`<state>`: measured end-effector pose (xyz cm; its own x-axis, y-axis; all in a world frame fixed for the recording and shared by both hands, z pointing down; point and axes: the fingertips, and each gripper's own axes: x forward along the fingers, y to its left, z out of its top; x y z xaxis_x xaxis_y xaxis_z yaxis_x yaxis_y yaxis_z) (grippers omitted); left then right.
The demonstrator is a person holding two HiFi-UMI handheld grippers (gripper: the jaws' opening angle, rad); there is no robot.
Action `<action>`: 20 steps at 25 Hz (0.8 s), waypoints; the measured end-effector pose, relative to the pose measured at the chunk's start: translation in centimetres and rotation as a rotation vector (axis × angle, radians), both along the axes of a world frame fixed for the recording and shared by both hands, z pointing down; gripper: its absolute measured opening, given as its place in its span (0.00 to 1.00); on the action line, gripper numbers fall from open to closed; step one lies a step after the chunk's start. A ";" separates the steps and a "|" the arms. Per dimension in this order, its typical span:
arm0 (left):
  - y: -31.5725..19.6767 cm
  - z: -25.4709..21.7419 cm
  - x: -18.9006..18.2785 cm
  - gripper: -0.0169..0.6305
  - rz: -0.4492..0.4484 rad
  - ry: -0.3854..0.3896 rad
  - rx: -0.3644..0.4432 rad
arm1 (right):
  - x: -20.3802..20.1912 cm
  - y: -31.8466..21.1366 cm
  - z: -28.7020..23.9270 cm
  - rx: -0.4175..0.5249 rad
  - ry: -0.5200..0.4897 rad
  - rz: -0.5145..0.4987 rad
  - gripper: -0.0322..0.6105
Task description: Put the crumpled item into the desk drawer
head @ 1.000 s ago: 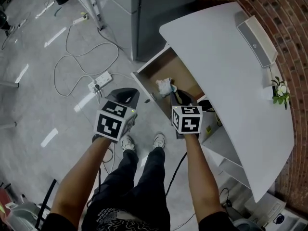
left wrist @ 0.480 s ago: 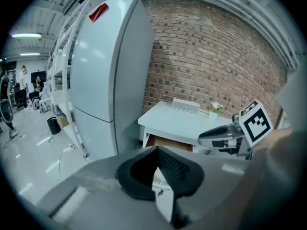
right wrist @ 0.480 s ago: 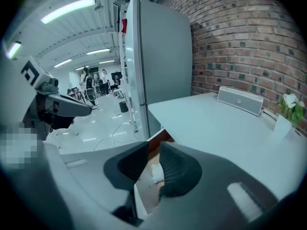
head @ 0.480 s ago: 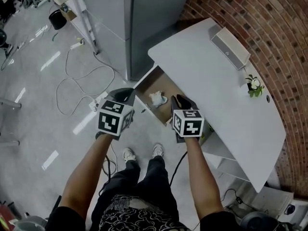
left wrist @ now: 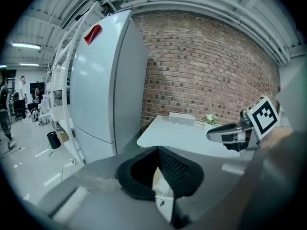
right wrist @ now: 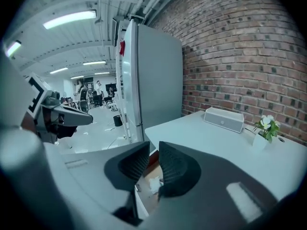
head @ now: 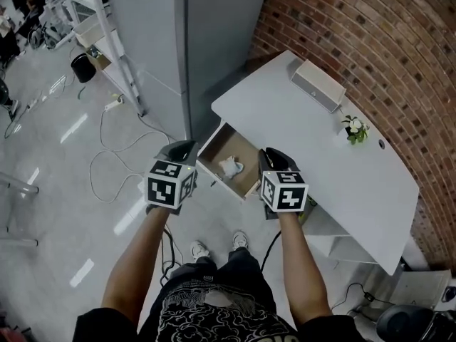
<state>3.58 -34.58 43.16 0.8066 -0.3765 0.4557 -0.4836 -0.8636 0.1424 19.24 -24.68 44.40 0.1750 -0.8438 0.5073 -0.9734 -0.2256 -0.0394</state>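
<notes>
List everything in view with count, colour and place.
desk: one, white, against the brick wall
drawer: one, brown inside, open under the desk
crumpled item: one, white, in the drawer
box: one, pale grey, on the desk
plant: one, green, on the desk
fridge: one, grey, beside the desk
cables: several, white, on the floor
bin: one, black, on the floor
left gripper: one, black, shut, left of the drawer
right gripper: one, black, open, empty, right of the drawer

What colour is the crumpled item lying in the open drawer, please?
White: the crumpled item shows clearest in the head view.
</notes>
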 end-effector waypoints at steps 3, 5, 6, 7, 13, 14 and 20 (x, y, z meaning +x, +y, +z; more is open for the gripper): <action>0.3 -1.4 -0.1 0.03 0.006 0.013 0.027 | -0.3 0.7 -1.2 0.011 0.013 -0.003 0.14; 0.4 -2.2 -0.2 0.03 0.010 0.022 0.037 | -0.5 1.1 -2.1 0.016 0.027 -0.007 0.14; 0.4 -2.6 -0.1 0.03 0.012 0.028 0.043 | -0.6 1.2 -2.8 0.025 0.034 -0.008 0.14; 0.4 -3.1 0.0 0.03 0.014 0.034 0.050 | -0.7 1.1 -3.5 0.037 0.043 -0.009 0.13; 1.1 -4.9 1.0 0.03 0.045 0.064 0.093 | -1.7 1.2 -6.2 0.086 0.097 -0.032 0.13; 1.2 -5.1 1.2 0.03 0.049 0.068 0.098 | -1.7 1.2 -6.6 0.096 0.100 -0.032 0.13; 0.7 -6.6 0.7 0.03 0.045 0.084 0.116 | -1.6 1.2 -8.6 0.145 0.096 -0.010 0.05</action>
